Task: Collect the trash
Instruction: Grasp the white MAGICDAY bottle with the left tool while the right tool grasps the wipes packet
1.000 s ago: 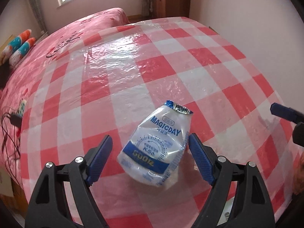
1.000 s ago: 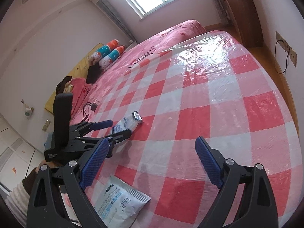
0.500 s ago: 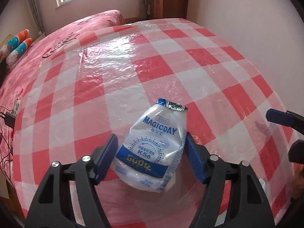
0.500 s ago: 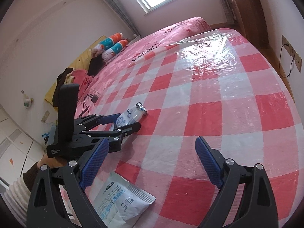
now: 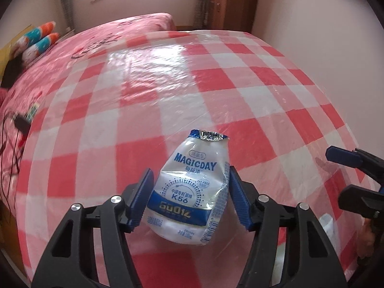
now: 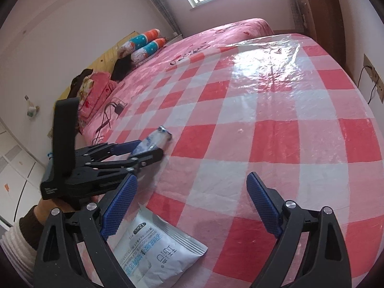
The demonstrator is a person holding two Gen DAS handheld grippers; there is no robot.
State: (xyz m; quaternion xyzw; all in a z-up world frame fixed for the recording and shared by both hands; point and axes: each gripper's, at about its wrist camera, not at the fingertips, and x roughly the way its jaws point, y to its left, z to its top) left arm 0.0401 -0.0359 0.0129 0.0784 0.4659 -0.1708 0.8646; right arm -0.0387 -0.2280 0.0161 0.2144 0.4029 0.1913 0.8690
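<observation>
left gripper (image 5: 190, 196): black frame | blue ribbed fingers (image 5: 143, 195) | silver screws | white sleeve (image 6: 14, 237)

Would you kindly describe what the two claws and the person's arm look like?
Both claws, left and right, are black angular frames with silver screws and ribbed blue finger pads. The left one has an upright black handle. The hand wears a white sleeve with a brown cuff.

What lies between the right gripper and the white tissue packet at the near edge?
Nothing: in the right wrist view, the open right gripper hangs above the white-and-blue tissue packet on the red-checked plastic sheet.
</observation>
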